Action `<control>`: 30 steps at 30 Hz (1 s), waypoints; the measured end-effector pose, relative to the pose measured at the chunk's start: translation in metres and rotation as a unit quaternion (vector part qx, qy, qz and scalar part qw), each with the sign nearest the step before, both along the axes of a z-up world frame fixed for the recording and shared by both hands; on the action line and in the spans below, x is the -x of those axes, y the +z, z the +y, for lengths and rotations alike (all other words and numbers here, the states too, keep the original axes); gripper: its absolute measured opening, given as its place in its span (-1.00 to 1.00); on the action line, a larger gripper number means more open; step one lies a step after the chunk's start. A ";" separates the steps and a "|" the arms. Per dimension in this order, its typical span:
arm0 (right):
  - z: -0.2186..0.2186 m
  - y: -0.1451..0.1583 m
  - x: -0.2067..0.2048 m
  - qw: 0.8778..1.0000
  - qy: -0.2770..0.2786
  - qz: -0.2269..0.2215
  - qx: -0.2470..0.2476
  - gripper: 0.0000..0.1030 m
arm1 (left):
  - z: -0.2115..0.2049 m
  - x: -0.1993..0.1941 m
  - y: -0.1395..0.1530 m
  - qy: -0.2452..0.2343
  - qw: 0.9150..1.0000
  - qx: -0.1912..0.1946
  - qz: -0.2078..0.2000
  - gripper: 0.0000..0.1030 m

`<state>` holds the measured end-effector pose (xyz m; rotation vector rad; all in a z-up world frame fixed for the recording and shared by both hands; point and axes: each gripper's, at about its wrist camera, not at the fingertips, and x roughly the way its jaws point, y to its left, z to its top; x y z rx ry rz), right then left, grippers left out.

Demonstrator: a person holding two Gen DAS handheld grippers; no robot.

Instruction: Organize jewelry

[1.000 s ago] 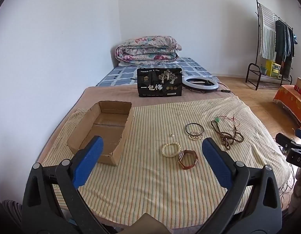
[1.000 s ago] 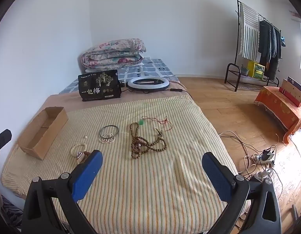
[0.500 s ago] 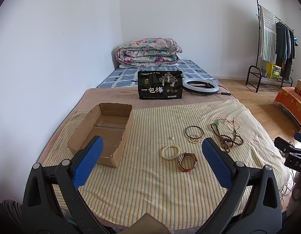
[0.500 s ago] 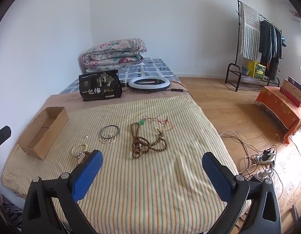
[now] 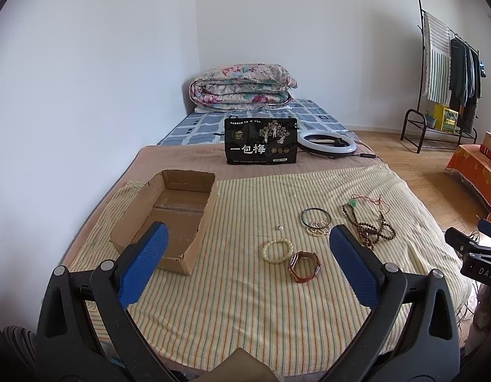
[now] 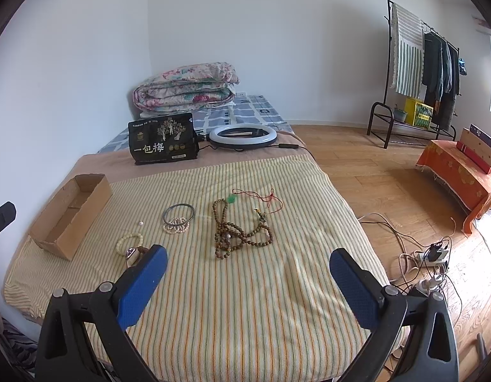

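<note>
You held both tongs wide and empty above a striped bedspread [image 6: 245,302]: left gripper [image 5: 245,264], right gripper [image 6: 245,283]. A black bag [image 5: 260,140] and ring light [image 5: 327,141] lay beyond. The cardboard box [image 5: 169,215] looked empty; a wooden bead necklace [image 6: 239,232], bangle [image 6: 178,212], pale bead bracelet [image 5: 277,250] and watch [image 5: 304,266] lay beside it.

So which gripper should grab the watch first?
Probably the left gripper: the watch lies just ahead between its open fingers, and the cardboard box is beside it. The right gripper faces bare cloth.
</note>
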<state>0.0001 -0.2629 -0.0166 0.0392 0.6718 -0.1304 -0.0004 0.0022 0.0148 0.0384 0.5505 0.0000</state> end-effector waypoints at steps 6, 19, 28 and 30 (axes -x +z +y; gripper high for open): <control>0.001 -0.002 0.000 1.000 0.001 0.001 0.000 1.00 | 0.000 0.001 -0.001 -0.001 1.000 0.000 0.000 1.00; 0.002 -0.006 -0.001 1.000 0.003 0.004 -0.001 1.00 | 0.000 0.001 0.002 -0.001 1.000 0.002 0.000 1.00; 0.002 -0.006 -0.001 1.000 0.003 0.005 -0.001 1.00 | -0.007 -0.002 0.001 -0.001 1.000 0.004 0.004 1.00; 0.002 -0.007 -0.001 1.000 0.003 0.005 -0.001 1.00 | -0.006 -0.002 0.001 -0.001 1.000 0.004 0.004 1.00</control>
